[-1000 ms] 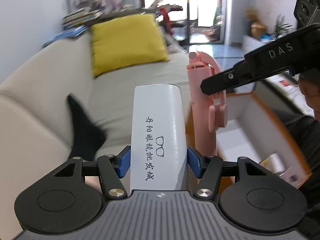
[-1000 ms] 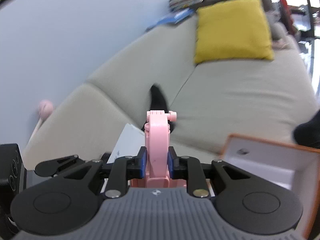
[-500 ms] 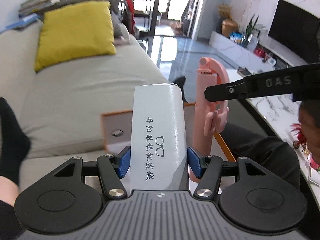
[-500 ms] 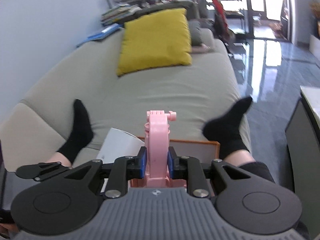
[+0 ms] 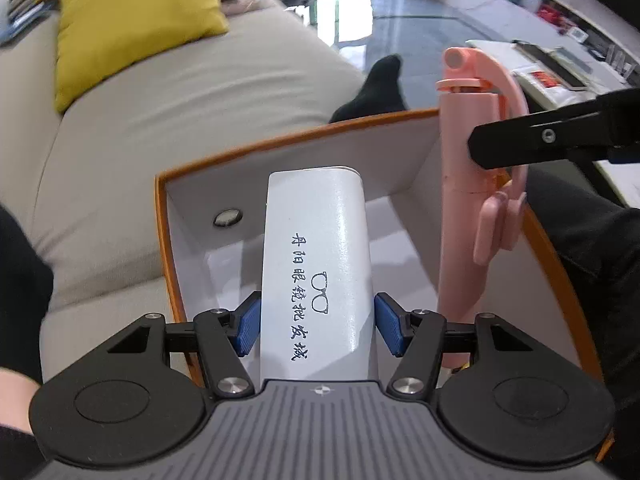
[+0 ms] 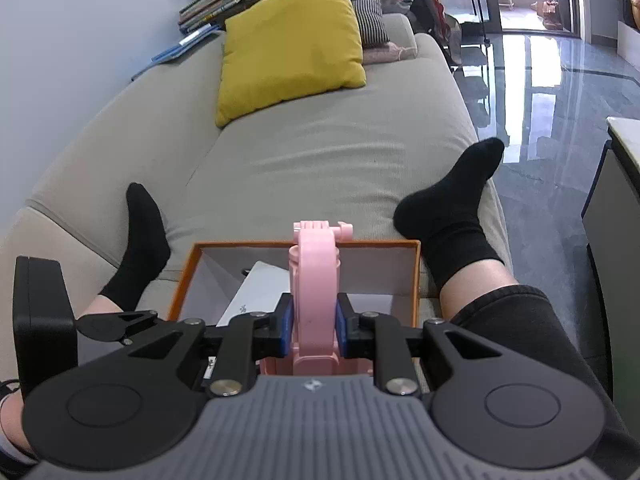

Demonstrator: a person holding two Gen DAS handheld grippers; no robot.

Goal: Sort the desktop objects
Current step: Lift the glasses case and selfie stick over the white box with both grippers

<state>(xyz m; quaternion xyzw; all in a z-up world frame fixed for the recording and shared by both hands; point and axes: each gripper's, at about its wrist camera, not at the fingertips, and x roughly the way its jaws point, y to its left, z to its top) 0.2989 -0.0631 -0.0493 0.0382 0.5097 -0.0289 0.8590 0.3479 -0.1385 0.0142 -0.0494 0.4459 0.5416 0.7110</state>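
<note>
My left gripper (image 5: 318, 326) is shut on a white glasses case (image 5: 316, 256) with black Chinese print, held over the inside of an orange-rimmed white box (image 5: 162, 216). My right gripper (image 6: 314, 322) is shut on a pink selfie stick (image 6: 314, 280), held upright over the same box (image 6: 188, 276). In the left wrist view the selfie stick (image 5: 464, 200) stands to the right of the case, with a right finger (image 5: 520, 144) across it. The glasses case (image 6: 256, 292) shows in the right wrist view, left of the stick.
The box rests on a grey sofa (image 6: 320, 148) between a person's legs in black socks (image 6: 448, 204). A yellow cushion (image 6: 292, 44) lies at the sofa's far end. A white table with papers (image 5: 560, 68) stands to the right over a glossy floor (image 6: 552, 92).
Both grippers have swung from the sofa back toward the box and lowered over it, each still holding its object. The box interior now fills the left wrist view.
</note>
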